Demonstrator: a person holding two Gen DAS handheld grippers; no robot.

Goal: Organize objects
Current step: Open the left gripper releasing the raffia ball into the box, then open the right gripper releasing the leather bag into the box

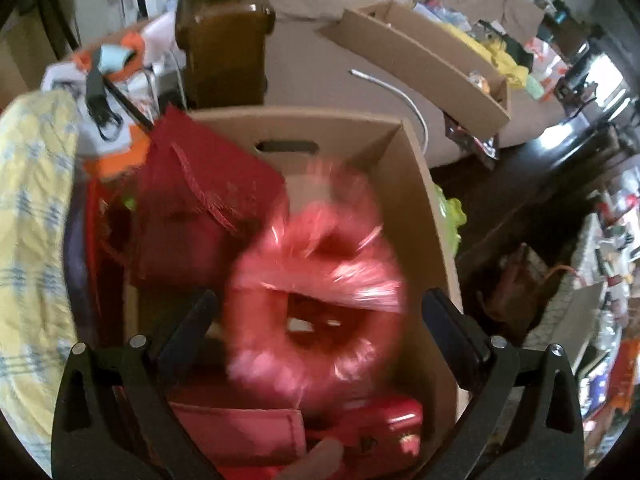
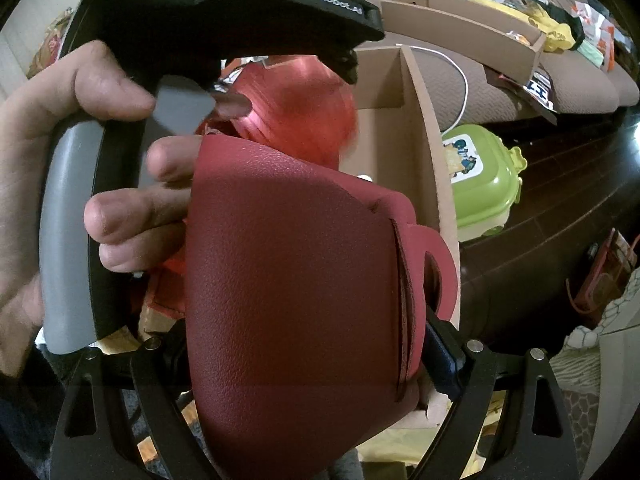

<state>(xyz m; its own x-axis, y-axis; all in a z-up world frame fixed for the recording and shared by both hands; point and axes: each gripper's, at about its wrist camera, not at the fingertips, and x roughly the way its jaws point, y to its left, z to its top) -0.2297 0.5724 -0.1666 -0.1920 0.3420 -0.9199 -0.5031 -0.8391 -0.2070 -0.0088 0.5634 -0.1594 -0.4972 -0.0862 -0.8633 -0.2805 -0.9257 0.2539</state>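
there, "genrobot.ai" on left gripper (image 2: 352,68), box (image 2: 424,92)

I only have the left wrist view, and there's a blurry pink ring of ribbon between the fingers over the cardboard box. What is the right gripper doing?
Observer: The right gripper is clamped on a dark red leather pouch, which fills most of its view.
Operator: Where is that relative to my box?
Observer: It is held in front of the cardboard box, with the pink ribbon roll showing just behind the pouch's top edge.
Operator: Anything beside the box that I can't make out?
Observer: Yes, a lime green plastic case with a cartoon sticker lies on the dark floor against the box's right wall.
Operator: Is my gripper visible there?
Observer: Yes, the left gripper body shows from the side, with a hand around its grey handle.
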